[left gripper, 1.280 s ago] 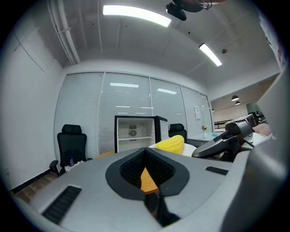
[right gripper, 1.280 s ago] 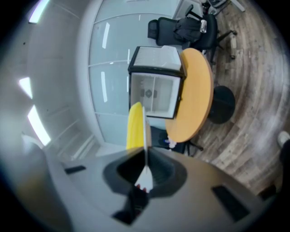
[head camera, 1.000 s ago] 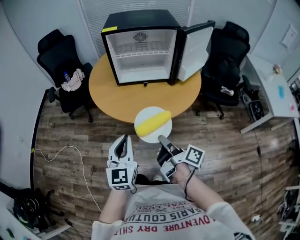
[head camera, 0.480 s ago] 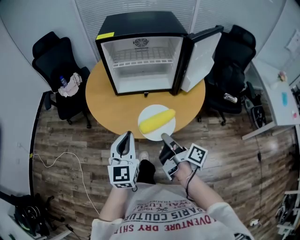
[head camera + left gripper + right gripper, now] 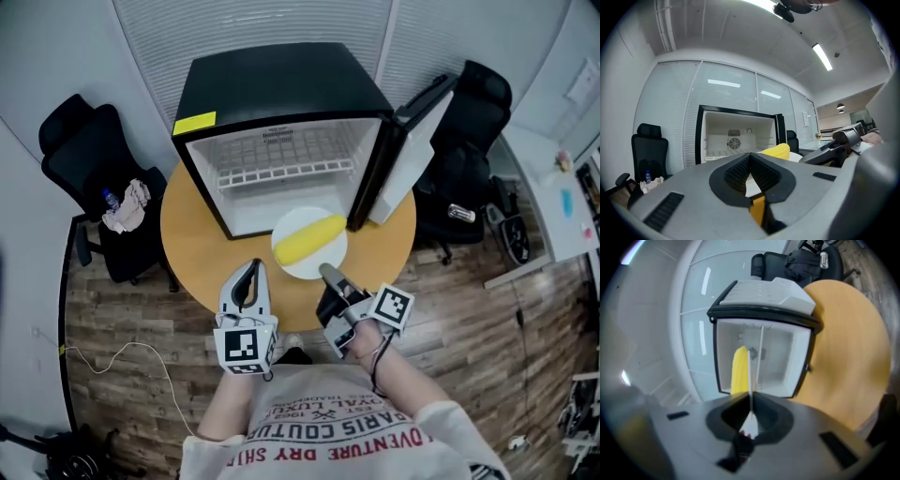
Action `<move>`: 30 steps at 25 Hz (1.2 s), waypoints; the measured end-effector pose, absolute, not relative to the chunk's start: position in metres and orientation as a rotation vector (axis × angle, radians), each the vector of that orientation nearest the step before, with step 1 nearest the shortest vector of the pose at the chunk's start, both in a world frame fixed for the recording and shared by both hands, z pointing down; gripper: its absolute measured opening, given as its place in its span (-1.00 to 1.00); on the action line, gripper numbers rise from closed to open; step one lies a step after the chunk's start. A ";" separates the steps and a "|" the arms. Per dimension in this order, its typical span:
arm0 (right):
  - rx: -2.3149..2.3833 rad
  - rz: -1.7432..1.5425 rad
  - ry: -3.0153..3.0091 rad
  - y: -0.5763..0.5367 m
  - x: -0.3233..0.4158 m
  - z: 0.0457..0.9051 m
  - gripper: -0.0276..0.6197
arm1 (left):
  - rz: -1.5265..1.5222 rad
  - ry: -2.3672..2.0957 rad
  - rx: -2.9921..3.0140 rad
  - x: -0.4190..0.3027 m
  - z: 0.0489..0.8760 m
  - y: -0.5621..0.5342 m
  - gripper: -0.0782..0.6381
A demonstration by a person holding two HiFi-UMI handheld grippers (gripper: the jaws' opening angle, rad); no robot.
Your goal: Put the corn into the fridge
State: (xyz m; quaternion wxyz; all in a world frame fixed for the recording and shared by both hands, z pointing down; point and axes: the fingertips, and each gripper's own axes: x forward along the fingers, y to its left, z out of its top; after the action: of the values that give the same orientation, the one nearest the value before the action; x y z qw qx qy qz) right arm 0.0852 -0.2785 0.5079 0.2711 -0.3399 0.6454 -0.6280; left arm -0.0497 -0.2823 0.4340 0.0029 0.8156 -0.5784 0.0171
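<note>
A yellow corn cob (image 5: 311, 238) lies on a round white plate (image 5: 305, 268), held level over the round wooden table (image 5: 192, 246) just in front of the open black mini fridge (image 5: 281, 89). My right gripper (image 5: 325, 273) is shut on the plate's near rim. In the right gripper view the plate (image 5: 751, 380) shows edge-on, with the corn (image 5: 739, 371) to its left and the fridge (image 5: 778, 357) behind. To the left of the plate, my left gripper (image 5: 250, 270) is shut and holds nothing. The left gripper view shows the corn (image 5: 777, 151) and the fridge (image 5: 736, 136) ahead.
The fridge door (image 5: 414, 150) stands swung out to the right. A white wire shelf (image 5: 281, 169) crosses the bare interior. Black office chairs stand at the left (image 5: 80, 150), one with cloth and a bottle (image 5: 122, 206), and at the right (image 5: 473, 131). A white desk (image 5: 562, 187) is far right.
Both grippers have moved forward together toward the fridge. The plate with the corn has passed from the table's near edge to just before the fridge opening.
</note>
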 end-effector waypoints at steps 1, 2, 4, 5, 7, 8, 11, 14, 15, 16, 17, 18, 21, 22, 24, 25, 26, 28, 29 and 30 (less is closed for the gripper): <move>-0.913 -1.688 1.736 -0.291 0.082 0.506 -0.79 | 0.050 -1.815 2.563 -0.053 0.432 -0.294 -0.69; -0.911 -1.683 1.734 -0.303 0.078 0.503 -0.79 | 0.049 -1.816 2.568 -0.057 0.430 -0.305 -0.69; -0.910 -1.675 1.735 -0.325 0.071 0.500 -0.79 | 0.060 -1.816 2.575 -0.064 0.430 -0.325 -0.69; -0.911 -1.673 1.734 -0.335 0.069 0.500 -0.79 | 0.066 -1.813 2.579 -0.067 0.430 -0.333 -0.69; -0.914 -1.672 1.732 -0.353 0.063 0.500 -0.79 | 0.067 -1.809 2.583 -0.071 0.429 -0.350 -0.69; -0.915 -1.674 1.729 -0.361 0.060 0.501 -0.79 | 0.063 -1.804 2.578 -0.074 0.429 -0.357 -0.69; -0.920 -1.681 1.714 -0.381 0.052 0.503 -0.79 | 0.066 -1.792 2.578 -0.079 0.432 -0.374 -0.69; -0.934 -1.688 1.699 -0.399 0.047 0.508 -0.79 | 0.081 -1.790 2.582 -0.087 0.438 -0.388 -0.69; -0.938 -1.691 1.694 -0.404 0.046 0.509 -0.79 | 0.078 -1.787 2.569 -0.089 0.440 -0.392 -0.69; -0.941 -1.693 1.687 -0.410 0.045 0.511 -0.79 | 0.073 -1.783 2.555 -0.091 0.442 -0.396 -0.69; -0.945 -1.695 1.681 -0.415 0.044 0.512 -0.79 | 0.073 -1.782 2.550 -0.093 0.444 -0.399 -0.69; -0.951 -1.695 1.676 -0.420 0.043 0.514 -0.79 | 0.078 -1.785 2.553 -0.095 0.446 -0.402 -0.69; -0.976 -1.690 1.654 -0.431 0.043 0.518 -0.79 | 0.091 -1.783 2.554 -0.099 0.451 -0.409 -0.69; -0.981 -1.690 1.642 -0.434 0.043 0.520 -0.79 | 0.090 -1.780 2.548 -0.100 0.452 -0.411 -0.69; -0.988 -1.695 1.620 -0.440 0.043 0.523 -0.79 | 0.091 -1.780 2.545 -0.103 0.453 -0.414 -0.69; -0.990 -1.697 1.614 -0.442 0.042 0.523 -0.79 | 0.094 -1.782 2.548 -0.104 0.454 -0.415 -0.69; -0.992 -1.697 1.611 -0.445 0.041 0.523 -0.79 | 0.095 -1.784 2.549 -0.106 0.454 -0.417 -0.69; -0.996 -1.695 1.605 -0.450 0.039 0.523 -0.79 | 0.094 -1.784 2.545 -0.108 0.456 -0.420 -0.69; -0.998 -1.697 1.600 -0.452 0.038 0.524 -0.79 | 0.091 -1.782 2.539 -0.109 0.456 -0.421 -0.69; -0.998 -1.701 1.594 -0.454 0.037 0.525 -0.79 | 0.086 -1.778 2.529 -0.110 0.457 -0.423 -0.69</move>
State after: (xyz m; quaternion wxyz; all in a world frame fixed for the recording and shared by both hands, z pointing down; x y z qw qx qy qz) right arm 0.0372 -0.4545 0.5248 0.2985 -0.3758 0.5999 -0.6401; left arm -0.1101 -0.4228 0.4573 0.0245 0.8175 -0.5747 0.0278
